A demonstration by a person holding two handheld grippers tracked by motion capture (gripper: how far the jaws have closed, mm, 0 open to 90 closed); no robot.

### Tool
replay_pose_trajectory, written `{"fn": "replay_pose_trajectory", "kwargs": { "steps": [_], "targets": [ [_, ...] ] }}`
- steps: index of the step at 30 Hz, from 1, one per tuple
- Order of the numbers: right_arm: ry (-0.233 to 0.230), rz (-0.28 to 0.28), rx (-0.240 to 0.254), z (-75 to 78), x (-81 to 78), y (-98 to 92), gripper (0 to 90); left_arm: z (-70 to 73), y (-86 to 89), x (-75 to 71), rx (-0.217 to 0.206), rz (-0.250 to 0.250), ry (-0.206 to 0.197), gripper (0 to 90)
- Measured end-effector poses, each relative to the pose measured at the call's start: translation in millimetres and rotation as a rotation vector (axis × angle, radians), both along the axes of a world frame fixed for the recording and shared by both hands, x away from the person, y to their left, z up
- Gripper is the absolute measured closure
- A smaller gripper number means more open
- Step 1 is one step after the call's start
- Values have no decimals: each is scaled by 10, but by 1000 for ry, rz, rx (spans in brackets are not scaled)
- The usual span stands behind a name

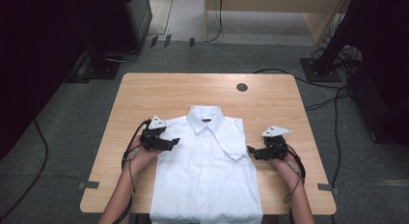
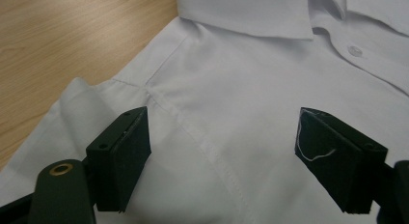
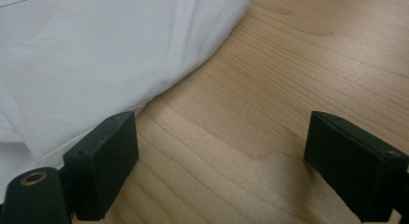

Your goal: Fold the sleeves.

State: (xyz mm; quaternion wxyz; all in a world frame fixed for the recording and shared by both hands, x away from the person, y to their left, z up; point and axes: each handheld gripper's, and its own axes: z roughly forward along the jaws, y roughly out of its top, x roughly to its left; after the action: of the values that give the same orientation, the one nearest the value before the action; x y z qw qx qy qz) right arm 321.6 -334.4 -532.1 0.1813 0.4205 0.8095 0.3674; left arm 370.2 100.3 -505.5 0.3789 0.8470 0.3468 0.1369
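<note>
On the table (image 1: 144, 96) the white shirt (image 1: 207, 185) lies folded, collar away from the person. Risk: right gripper (image 1: 252, 150), jaws wide & holding nothing, sits over bare wood just beside the shirt edge, so closing there likely misses cloth or drags the fold. Left gripper (image 1: 176, 141) hovers above the shoulder, jaws wide w/ nothing gripped; a one-sided pull would skew it

Bare table (image 1: 159, 91) beyond shirt (image 1: 207, 175)
</note>
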Motion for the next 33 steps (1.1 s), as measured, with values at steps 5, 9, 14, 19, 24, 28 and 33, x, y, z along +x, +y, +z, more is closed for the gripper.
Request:
{"fn": "replay_pose_trajectory", "kwargs": {
  "steps": [5,9,14,19,24,28,33],
  "targets": [
    [6,-4,2,0,-7,-6,115,7,36,26,-6,6,7,199],
    [9,5,-3,-2,-2,-1,94,13,65,41,-8,11,11,200],
    [9,5,-3,-2,-2,-1,90,18,109,57,-14,20,15,200],
    [16,17,-7,-5,1,9,56,23,148,67,-13,25,13,200],
    [21,32,-14,-9,-1,21,22,26,198,81,-18,38,12,200],
    [25,31,-14,-10,-3,24,15,21,228,89,-18,48,9,199],
    [24,28,-14,-10,-3,25,14,8,263,103,-2,59,3,200]
  ]
}}
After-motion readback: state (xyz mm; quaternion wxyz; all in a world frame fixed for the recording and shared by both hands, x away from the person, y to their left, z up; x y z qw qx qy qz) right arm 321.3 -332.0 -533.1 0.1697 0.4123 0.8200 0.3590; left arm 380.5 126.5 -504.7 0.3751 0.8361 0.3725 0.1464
